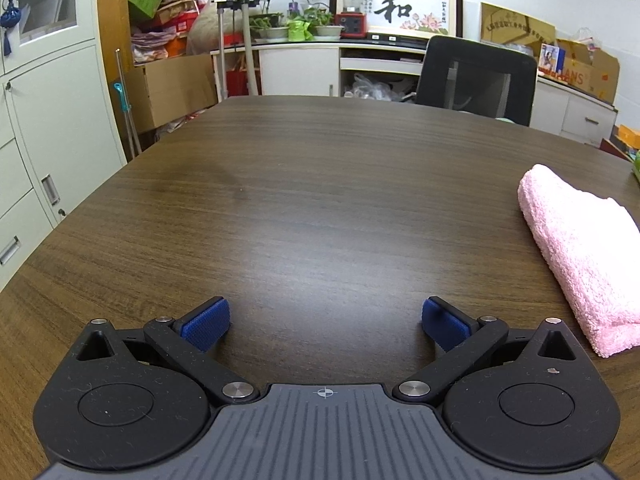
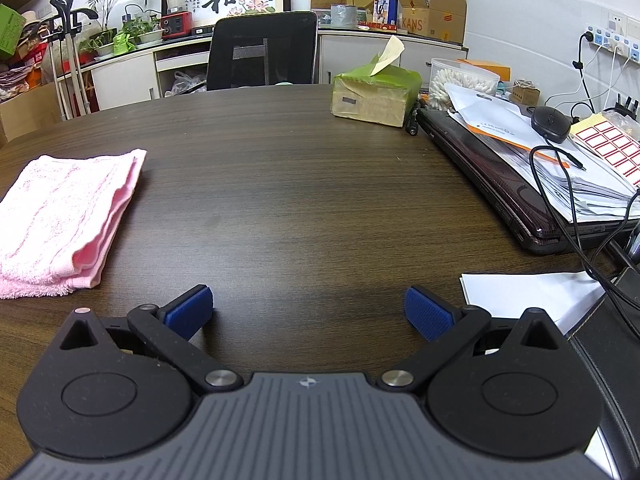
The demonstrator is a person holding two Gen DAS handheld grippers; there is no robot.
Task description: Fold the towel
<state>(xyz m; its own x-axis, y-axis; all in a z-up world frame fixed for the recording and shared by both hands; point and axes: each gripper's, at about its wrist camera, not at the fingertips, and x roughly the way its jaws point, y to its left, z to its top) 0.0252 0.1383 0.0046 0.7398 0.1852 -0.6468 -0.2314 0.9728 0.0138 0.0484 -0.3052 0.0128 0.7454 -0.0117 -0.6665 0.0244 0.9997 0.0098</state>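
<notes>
We see a dark wood-grain counter (image 1: pixel 320 200) from two cameras, one on each handheld gripper. Our left gripper (image 1: pixel 325 322) hovers low over bare wood, its blue-padded jaws spread wide and holding nothing. Our right gripper (image 2: pixel 308 312) sits the same way, jaws released and empty. The pink towel (image 2: pixel 64 220) lies folded flat on the counter between the two grippers, touching neither. A green tissue box (image 2: pixel 376 96) stands farther back, and a closed laptop (image 2: pixel 500 176) stacked with papers lies at the right. A black chair (image 2: pixel 262 52) waits behind the counter.
</notes>
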